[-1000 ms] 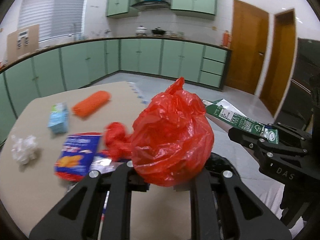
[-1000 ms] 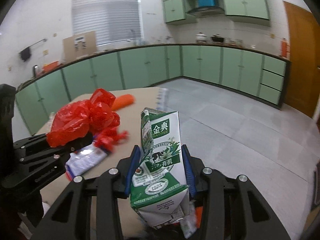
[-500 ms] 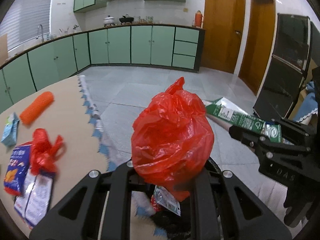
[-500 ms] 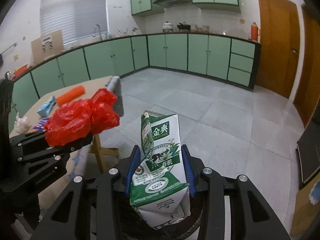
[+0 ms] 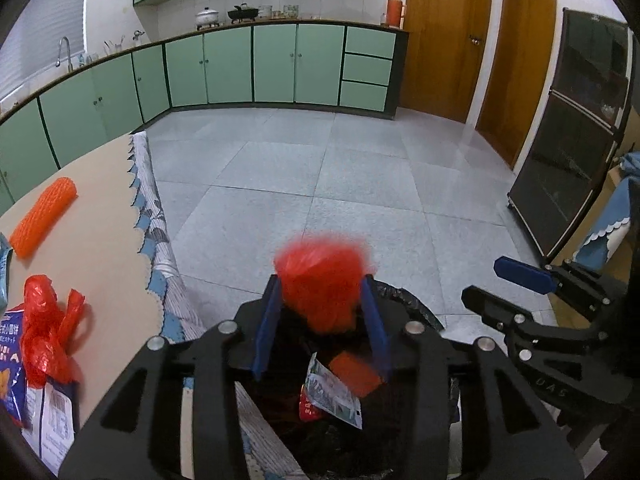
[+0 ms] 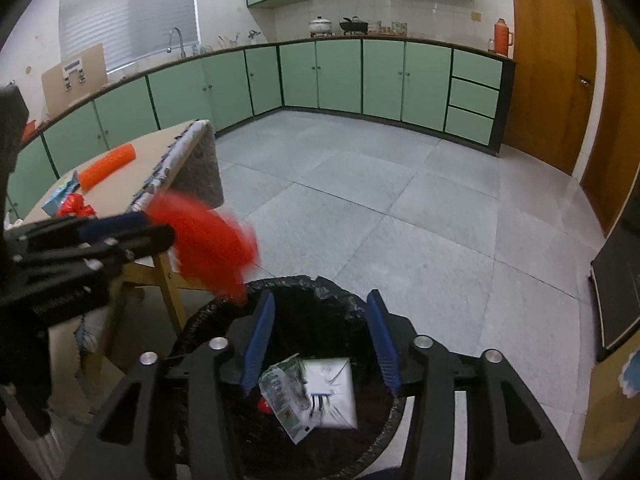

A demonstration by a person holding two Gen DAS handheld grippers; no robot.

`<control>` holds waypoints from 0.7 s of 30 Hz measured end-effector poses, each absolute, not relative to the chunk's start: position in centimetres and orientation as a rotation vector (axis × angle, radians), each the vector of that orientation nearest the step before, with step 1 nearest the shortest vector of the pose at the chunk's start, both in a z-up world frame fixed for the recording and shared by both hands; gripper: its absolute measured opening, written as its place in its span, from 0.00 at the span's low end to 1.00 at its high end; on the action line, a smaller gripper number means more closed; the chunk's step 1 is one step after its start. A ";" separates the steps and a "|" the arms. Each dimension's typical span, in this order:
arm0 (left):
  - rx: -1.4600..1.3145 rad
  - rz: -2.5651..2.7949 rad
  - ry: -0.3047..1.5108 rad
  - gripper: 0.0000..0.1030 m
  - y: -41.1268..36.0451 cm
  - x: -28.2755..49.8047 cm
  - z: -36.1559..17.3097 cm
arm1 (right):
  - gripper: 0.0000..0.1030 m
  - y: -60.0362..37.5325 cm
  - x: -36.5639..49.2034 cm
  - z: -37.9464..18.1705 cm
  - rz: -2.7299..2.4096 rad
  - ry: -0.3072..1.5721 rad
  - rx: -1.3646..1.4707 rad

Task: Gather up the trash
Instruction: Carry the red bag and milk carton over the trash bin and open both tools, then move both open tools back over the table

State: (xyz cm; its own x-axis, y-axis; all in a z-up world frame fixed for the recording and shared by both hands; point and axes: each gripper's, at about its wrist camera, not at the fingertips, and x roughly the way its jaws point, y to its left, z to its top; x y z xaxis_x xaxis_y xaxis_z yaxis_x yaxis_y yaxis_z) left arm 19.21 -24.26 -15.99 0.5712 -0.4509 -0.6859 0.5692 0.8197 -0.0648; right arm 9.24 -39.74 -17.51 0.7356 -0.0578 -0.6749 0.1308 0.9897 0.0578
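Red plastic bag (image 5: pixel 322 288) blurring, falling between your spread left fingers (image 5: pixel 267 330) toward black-lined bin (image 6: pixel 224 314). Right fingers (image 6: pixel 259 338) released too; milk carton (image 6: pixel 320 394) lying inside. Risk: bag drifting onto rim, spilling to floor.

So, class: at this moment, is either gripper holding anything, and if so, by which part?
Nothing is held. The right gripper is open and empty; the left gripper is open too, with the blurred red bag between its open fingers.

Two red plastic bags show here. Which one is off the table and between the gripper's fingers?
The blurred red bag in front of the open left gripper, over the black-lined trash bin. The other, crumpled red bag lies on the table atop snack packets.
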 end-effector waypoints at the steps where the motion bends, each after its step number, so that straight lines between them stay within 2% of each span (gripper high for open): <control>1: 0.163 -0.606 0.754 0.47 -24.0 19.3 -15.8 | 0.53 -39.9 9.2 -17.5 -0.110 0.739 0.105; 2: 0.156 -0.607 0.752 0.50 -23.8 19.2 -15.6 | 0.55 -40.0 9.1 -17.6 -0.117 0.740 0.108; 4: 0.144 -0.606 0.749 0.50 -23.3 19.1 -15.2 | 0.58 -39.9 8.7 -17.5 -0.130 0.739 0.107; 7: 0.116 -0.596 0.731 0.52 -22.0 18.7 -14.2 | 0.70 -40.0 8.4 -17.0 -0.146 0.721 0.102; 9: 0.102 -0.576 0.702 0.59 -20.7 18.1 -13.2 | 0.81 -39.6 8.0 -16.2 -0.155 0.694 0.097; 12: 0.099 -0.523 0.644 0.63 -18.3 16.9 -11.8 | 0.90 -38.6 7.5 -14.8 -0.145 0.641 0.097; 16: 0.095 -0.431 0.581 0.66 -14.4 15.4 -10.4 | 0.94 -36.5 7.2 -12.9 -0.105 0.575 0.114; 21: 0.080 -0.307 0.550 0.69 -9.1 14.5 -9.2 | 0.94 -32.5 7.9 -11.4 -0.027 0.517 0.118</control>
State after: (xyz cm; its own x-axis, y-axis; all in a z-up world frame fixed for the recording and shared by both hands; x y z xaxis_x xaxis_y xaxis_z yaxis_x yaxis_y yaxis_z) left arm 14.45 -9.14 -9.17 0.8084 -0.2653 -0.5254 0.3078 0.9514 -0.0068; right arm 7.88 -32.51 -11.39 0.8692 0.0040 -0.4944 0.0556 0.9929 0.1056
